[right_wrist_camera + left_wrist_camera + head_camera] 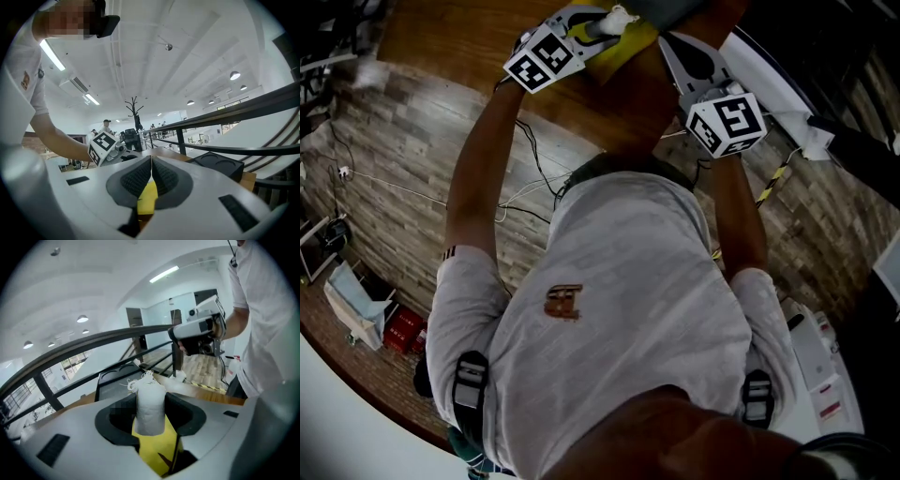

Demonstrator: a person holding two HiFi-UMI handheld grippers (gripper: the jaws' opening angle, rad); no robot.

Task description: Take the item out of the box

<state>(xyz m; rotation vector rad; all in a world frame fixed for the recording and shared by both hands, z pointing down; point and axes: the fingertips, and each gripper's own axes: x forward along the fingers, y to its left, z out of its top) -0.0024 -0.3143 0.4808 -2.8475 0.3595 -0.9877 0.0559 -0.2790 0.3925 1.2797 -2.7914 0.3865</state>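
White roll point(150, 411) sits lengthwise in the left tongs point(151, 401), looks gripped, poking out of the yellow box point(157, 451). Right tongs point(151, 176) are clamped on the box edge.

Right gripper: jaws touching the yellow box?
Touching. The right gripper view shows the right gripper closed on the yellow box, its edge pinched between the jaws.

The person wears a white short-sleeved T-shirt point(628, 309) with a small brown chest logo point(563, 301) and grey-buckled black straps point(470, 380).
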